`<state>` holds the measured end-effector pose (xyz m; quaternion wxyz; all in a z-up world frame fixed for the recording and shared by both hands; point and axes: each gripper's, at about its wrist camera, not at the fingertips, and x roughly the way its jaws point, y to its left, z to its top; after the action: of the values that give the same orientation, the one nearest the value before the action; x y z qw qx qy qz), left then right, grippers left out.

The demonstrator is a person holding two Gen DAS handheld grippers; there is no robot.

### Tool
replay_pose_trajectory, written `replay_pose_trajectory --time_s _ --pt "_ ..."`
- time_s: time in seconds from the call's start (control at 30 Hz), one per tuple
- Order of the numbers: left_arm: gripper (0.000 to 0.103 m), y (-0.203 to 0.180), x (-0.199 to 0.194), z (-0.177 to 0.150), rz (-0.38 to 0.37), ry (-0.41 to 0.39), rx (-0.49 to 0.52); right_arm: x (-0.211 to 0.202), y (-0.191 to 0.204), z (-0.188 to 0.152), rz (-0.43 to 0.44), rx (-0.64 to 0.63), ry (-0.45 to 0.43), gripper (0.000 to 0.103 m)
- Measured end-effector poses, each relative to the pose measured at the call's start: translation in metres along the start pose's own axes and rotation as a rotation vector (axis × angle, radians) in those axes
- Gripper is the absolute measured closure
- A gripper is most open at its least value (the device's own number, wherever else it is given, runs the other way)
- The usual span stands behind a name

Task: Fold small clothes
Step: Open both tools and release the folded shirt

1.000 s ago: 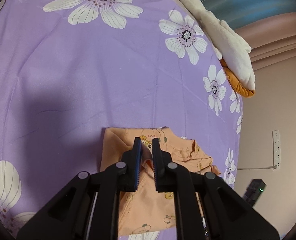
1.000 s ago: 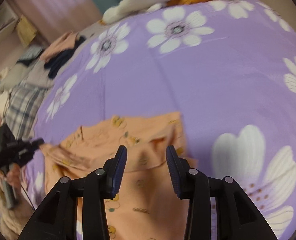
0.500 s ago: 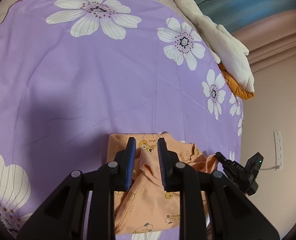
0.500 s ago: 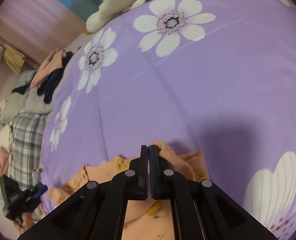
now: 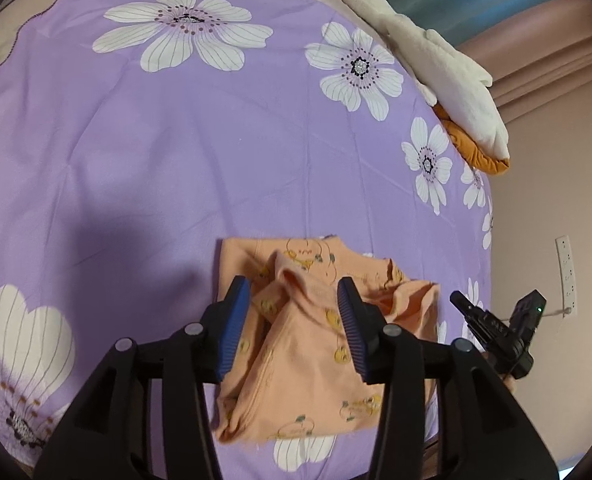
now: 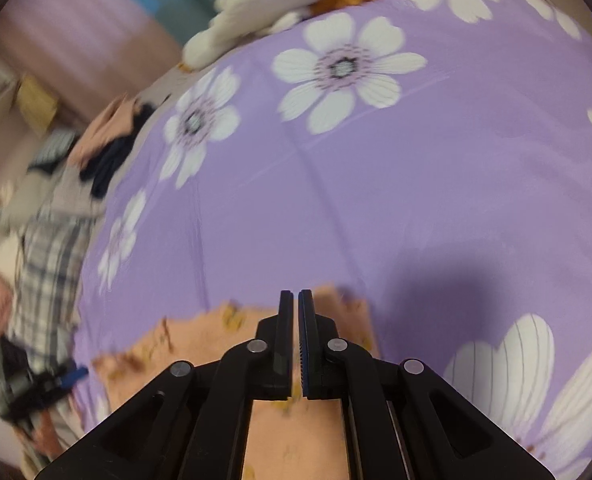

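Soft, rumpled orange garment (image 5: 316,344) lies on smooth floral purple sheet (image 5: 175,160).

The left gripper (image 5: 293,312) is angling down toward the bed, its jaws opening with a raised fold of the orange garment (image 5: 316,344) sitting between the blue pads, which are not pressing on it. The right gripper (image 6: 296,320) is tilting down at a similar slant, its jaws drawn together with only a sliver between the pads. Whether any cloth is pinched in that sliver cannot be told, since the view is blurred.
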<state>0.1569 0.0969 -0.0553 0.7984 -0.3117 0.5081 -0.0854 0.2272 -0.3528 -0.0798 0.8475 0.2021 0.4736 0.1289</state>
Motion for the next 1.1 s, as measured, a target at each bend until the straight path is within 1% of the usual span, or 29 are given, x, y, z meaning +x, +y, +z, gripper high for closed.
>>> replay_pose_trajectory --time_s 0.1,0.2,0.27,0.3,0.33,0.4,0.47,0.53,0.57,0.63,0.67,0.73,0.8,0.83,0.87,0.9,0.93,0.97,1.0,1.07,1.1 --pt "0.057 0.003 -0.008 -0.015 0.004 -0.013 0.005 -0.010 0.021 -0.020 0.007 -0.095 0.038 0.100" --pt "0.057 0.006 -0.006 -0.031 0.013 0.008 0.013 -0.004 0.044 -0.044 0.072 -0.173 0.122 0.100" --pt "0.057 0.009 -0.001 -0.045 -0.009 0.033 0.021 0.012 0.060 -0.059 0.118 -0.213 0.191 0.100" --pt "0.057 0.011 0.002 -0.055 -0.033 0.045 0.016 0.021 0.067 -0.063 0.135 -0.229 0.217 0.100" --pt "0.057 0.012 0.005 -0.061 -0.048 0.057 0.013 0.035 0.075 -0.068 0.140 -0.248 0.247 0.100" --pt "0.054 0.014 0.013 -0.073 -0.058 0.090 0.011 0.054 0.087 -0.070 0.137 -0.263 0.268 0.100" --pt "0.050 0.017 0.017 -0.082 -0.065 0.085 0.010 0.074 0.097 -0.064 0.149 -0.247 0.274 0.100" --pt "0.048 0.016 0.017 -0.088 -0.041 0.063 0.024 0.087 0.105 -0.056 0.168 -0.227 0.260 0.100" --pt "0.047 0.015 0.018 -0.090 -0.033 0.057 0.038 0.091 0.108 -0.050 0.148 -0.222 0.237 0.100" --pt "0.047 0.012 0.020 -0.094 -0.024 0.055 0.075 0.093 0.112 -0.037 0.078 -0.215 0.165 0.100" --pt "0.047 0.011 0.021 -0.095 -0.017 0.055 0.087 0.093 0.112 -0.032 0.046 -0.198 0.146 0.100" --pt "0.048 0.011 0.025 -0.098 -0.012 0.058 0.116 0.091 0.112 -0.026 0.065 -0.167 0.151 0.100" --pt "0.051 0.013 0.030 -0.101 -0.019 0.066 0.123 0.084 0.118 -0.026 0.093 -0.179 0.157 0.100" --pt "0.057 0.014 0.032 -0.103 -0.025 0.069 0.124 0.080 0.122 -0.027 0.090 -0.204 0.152 0.100" --pt "0.079 0.015 0.034 -0.105 -0.015 0.077 0.126 0.076 0.128 -0.029 0.084 -0.239 0.148 0.093" --pt "0.093 0.017 0.035 -0.108 0.003 0.083 0.133 0.075 0.134 -0.031 0.081 -0.271 0.149 0.074" --pt "0.091 0.018 0.035 -0.109 0.012 0.086 0.137 0.075 0.141 -0.032 0.079 -0.299 0.151 0.062" --pt "0.094 0.019 0.033 -0.112 0.006 0.084 0.137 0.075 0.147 -0.033 0.079 -0.330 0.147 0.046" --pt "0.094 0.020 0.028 -0.115 0.000 0.073 0.134 0.077 0.154 -0.034 0.078 -0.357 0.142 0.046" --pt "0.096 0.021 0.019 -0.120 -0.009 0.065 0.141 0.090 0.168 -0.034 0.066 -0.410 0.166 0.046" --pt "0.096 0.021 0.016 -0.124 0.004 0.073 0.148 0.097 0.174 -0.036 0.062 -0.425 0.180 0.046"
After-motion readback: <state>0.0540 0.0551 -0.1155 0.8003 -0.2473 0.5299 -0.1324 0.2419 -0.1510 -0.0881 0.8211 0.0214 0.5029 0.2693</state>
